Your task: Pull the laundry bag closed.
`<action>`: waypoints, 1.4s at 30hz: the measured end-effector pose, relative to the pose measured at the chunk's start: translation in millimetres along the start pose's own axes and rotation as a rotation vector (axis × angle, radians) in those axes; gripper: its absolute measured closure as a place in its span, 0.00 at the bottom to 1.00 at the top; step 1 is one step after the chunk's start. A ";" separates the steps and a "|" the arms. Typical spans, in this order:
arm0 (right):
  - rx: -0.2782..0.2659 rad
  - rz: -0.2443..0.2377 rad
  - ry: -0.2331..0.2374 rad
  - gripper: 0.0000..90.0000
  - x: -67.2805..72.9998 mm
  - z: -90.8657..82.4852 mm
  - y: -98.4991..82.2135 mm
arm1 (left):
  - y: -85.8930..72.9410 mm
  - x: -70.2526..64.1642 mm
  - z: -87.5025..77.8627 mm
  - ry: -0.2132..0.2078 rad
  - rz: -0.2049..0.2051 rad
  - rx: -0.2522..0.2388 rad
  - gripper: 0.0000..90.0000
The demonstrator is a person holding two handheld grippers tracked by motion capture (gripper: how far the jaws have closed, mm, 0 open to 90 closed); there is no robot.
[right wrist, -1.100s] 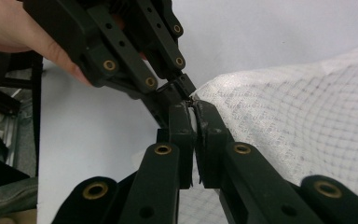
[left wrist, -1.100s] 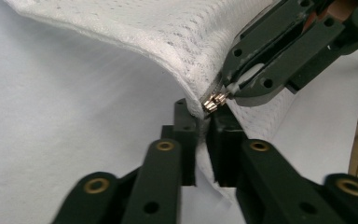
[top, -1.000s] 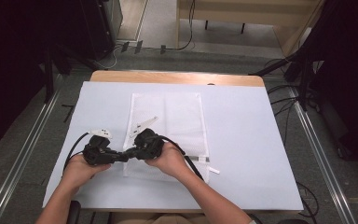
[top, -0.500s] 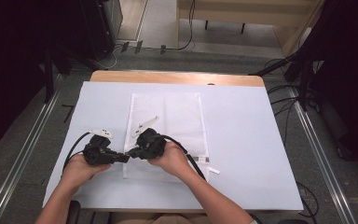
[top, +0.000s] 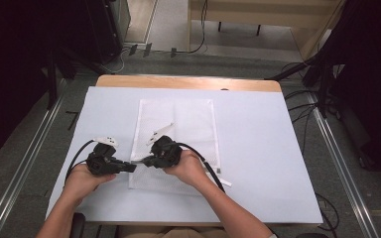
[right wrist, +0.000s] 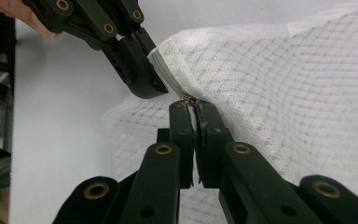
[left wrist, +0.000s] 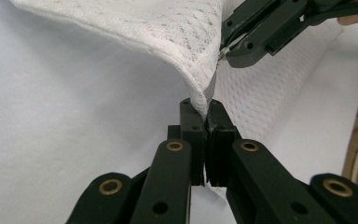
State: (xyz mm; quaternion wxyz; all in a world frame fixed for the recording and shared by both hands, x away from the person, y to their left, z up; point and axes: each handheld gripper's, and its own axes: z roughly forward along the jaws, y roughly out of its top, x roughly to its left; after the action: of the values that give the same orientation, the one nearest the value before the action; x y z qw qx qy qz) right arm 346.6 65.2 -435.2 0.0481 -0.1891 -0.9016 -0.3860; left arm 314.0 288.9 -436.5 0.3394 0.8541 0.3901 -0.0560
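Observation:
A white mesh bag lies flat on the white-covered table. My left gripper points right at the bag's left edge, near its lower corner, and is shut on that hem. In the left gripper view the jaws pinch the bag's seam, which lifts off the table. My right gripper points left and meets it tip to tip. In the right gripper view its jaws are shut on a small brass zipper pull at the mesh bag's edge, beside the left gripper.
The table's bare wooden far edge lies beyond the white cover. A small white strip lies by the bag's lower right corner. Black cables trail from both grippers. Metal rails run along the floor on both sides.

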 end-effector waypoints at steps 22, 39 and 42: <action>-0.013 0.022 0.006 0.98 -13.6 -14.9 -16.8 | -2.2 1.5 -5.1 -0.006 0.005 -0.020 0.99; -0.008 0.035 -0.014 0.98 -20.9 -26.5 -30.9 | -4.1 2.7 -8.0 -0.010 0.002 -0.027 0.99; -0.013 0.052 -0.015 0.98 -23.1 -30.8 -36.0 | -4.0 2.4 -7.3 -0.009 0.002 -0.026 0.99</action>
State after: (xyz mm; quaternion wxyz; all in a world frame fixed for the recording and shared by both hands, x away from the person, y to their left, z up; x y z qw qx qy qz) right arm 352.6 13.4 -443.5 0.0502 -0.2156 -0.8943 -0.3889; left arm 311.6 296.8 -434.0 0.3524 0.8497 0.3885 -0.0542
